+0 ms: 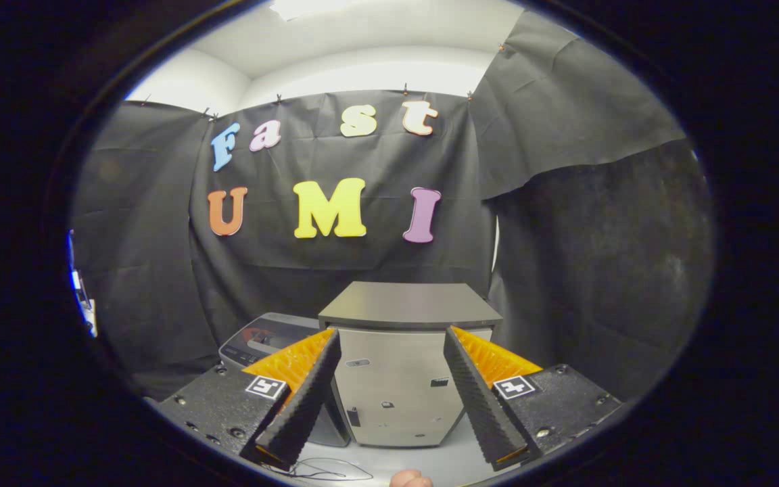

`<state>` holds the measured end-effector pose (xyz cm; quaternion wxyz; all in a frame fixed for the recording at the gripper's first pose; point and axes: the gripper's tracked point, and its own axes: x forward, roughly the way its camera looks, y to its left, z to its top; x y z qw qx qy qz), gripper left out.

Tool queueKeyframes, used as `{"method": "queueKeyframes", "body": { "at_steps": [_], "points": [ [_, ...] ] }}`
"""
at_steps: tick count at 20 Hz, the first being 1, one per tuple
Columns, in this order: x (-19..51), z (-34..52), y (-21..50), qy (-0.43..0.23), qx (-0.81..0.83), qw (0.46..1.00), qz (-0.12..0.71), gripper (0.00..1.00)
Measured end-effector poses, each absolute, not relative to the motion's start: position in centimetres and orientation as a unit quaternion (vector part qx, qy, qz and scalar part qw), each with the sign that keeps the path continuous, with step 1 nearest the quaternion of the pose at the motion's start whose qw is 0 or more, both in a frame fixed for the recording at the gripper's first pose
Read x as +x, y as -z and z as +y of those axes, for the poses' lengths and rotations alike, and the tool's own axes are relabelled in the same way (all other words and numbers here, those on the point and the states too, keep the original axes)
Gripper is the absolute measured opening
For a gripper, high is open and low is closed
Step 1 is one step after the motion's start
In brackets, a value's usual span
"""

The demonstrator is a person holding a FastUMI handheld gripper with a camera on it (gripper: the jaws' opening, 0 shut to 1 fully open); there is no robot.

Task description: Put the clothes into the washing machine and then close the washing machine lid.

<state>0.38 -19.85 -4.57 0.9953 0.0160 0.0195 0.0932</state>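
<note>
From where I stand, the gripper [393, 399] is held with its two fingers spread wide apart and nothing between them. A fingertip [410, 479] of a person's hand pokes in just below them, and a thin dark cord [325, 469] lies looped on the pale floor [423, 460] under the left finger. Straight ahead, framed in the gap between the fingers, stands a light-coloured cabinet [396, 399] with a dark flat top [408, 304]. The washing machine [264, 341] sits just beside it on the left, largely behind the left finger, so I cannot tell whether its lid is up or down, and I see no clothes anywhere. Whichever part of the job is in hand, I would swing the fingers left and get the machine's top properly in sight before reaching for anything.
</note>
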Motion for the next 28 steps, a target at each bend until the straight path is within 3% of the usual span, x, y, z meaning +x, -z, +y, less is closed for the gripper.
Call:
{"method": "queueKeyframes", "body": {
  "at_steps": [28],
  "points": [
    [1.6,-21.9,6.0,-0.091,0.027,0.995,0.031,0.96]
  ]
}}
